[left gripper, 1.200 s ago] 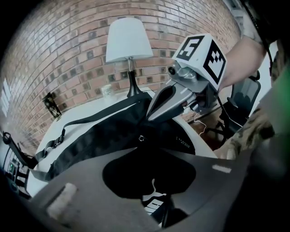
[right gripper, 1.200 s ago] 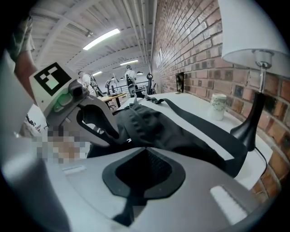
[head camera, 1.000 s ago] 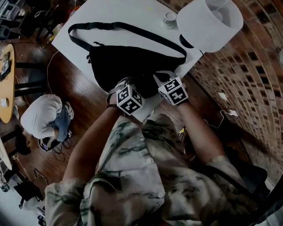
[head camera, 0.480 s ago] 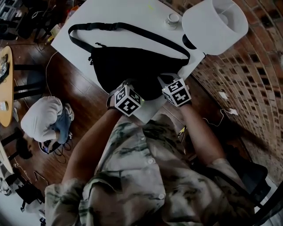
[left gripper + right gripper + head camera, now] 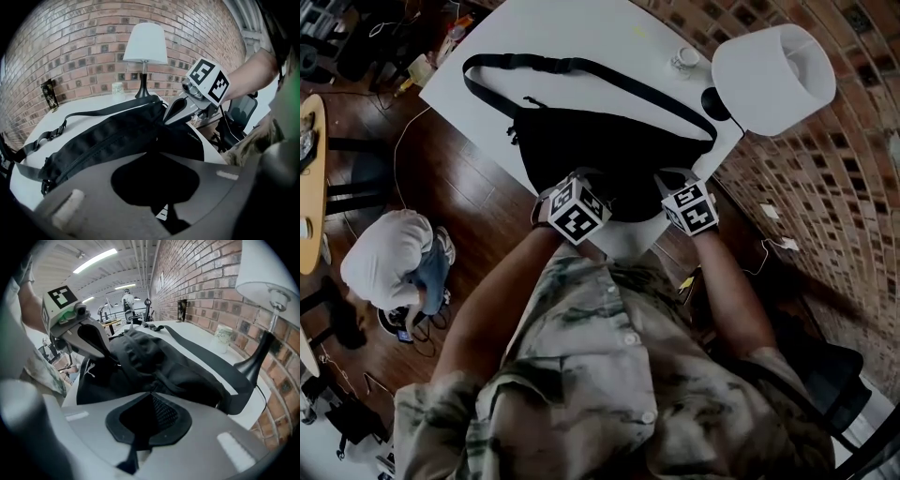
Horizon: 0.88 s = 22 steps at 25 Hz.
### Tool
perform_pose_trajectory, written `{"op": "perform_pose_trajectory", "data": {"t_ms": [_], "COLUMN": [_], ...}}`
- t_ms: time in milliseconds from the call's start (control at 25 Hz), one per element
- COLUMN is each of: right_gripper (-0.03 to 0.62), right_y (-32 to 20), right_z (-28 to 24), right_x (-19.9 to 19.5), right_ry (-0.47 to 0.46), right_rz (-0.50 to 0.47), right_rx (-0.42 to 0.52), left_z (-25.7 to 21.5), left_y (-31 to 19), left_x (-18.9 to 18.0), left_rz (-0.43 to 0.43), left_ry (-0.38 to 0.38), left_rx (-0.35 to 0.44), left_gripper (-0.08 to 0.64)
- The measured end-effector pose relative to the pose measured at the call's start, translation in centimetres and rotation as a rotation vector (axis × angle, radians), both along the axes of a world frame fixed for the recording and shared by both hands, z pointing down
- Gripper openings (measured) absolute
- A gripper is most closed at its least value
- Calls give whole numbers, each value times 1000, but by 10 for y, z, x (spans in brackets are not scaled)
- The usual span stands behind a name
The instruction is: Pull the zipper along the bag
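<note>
Gripping the bag (image 5: 619,150) on the worktop (image 5: 572,28), we have the left hand-held gripper (image 5: 156,153) and right hand-held gripper (image 5: 151,393) both clamped on it.

Black bag (image 5: 619,155), white table (image 5: 553,33), white lampshade (image 5: 773,66), brick-patterned wall (image 5: 834,178); shirt (image 5: 609,375) probably greenish camouflage.

1. A white table (image 5: 581,28) holds three things.
2. A black bag (image 5: 609,150) lies flat in the middle.
3. A lamp (image 5: 773,66) and a small cup (image 5: 684,60) stand close together at one end.

Right tool (image 5: 672,180) drawn further from left tool (image 5: 577,180) along bag (image 5: 619,145).
</note>
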State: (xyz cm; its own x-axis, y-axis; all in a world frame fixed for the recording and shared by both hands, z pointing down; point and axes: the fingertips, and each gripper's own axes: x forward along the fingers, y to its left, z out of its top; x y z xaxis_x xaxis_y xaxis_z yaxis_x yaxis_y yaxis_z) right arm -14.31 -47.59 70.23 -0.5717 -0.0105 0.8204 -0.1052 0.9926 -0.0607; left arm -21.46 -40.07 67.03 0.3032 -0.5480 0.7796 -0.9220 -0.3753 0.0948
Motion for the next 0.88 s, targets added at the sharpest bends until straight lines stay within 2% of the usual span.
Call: {"op": "perform_pose_trajectory", "data": {"t_ms": [440,560,720,880], "right_gripper": [3,3,3,3], "right_y": [-4,-4,-4,-6], "right_z": [9,6,0,-10], "right_x": [3,0,2,-11], "right_ry": [90,109,159,158], "right_rz": [80,140,232,265], "right_rx": [28,-13,-76,-86], "left_z": [3,5,6,6], "left_y": [3,2,1,0], "left_x": [-8,-9,-6,-3], "left_rz": [73,82,114,141], "left_ry": [124,159,168,165], "left_rx": [7,-7,-12,-19], "left_gripper": [25,25,25,23]}}
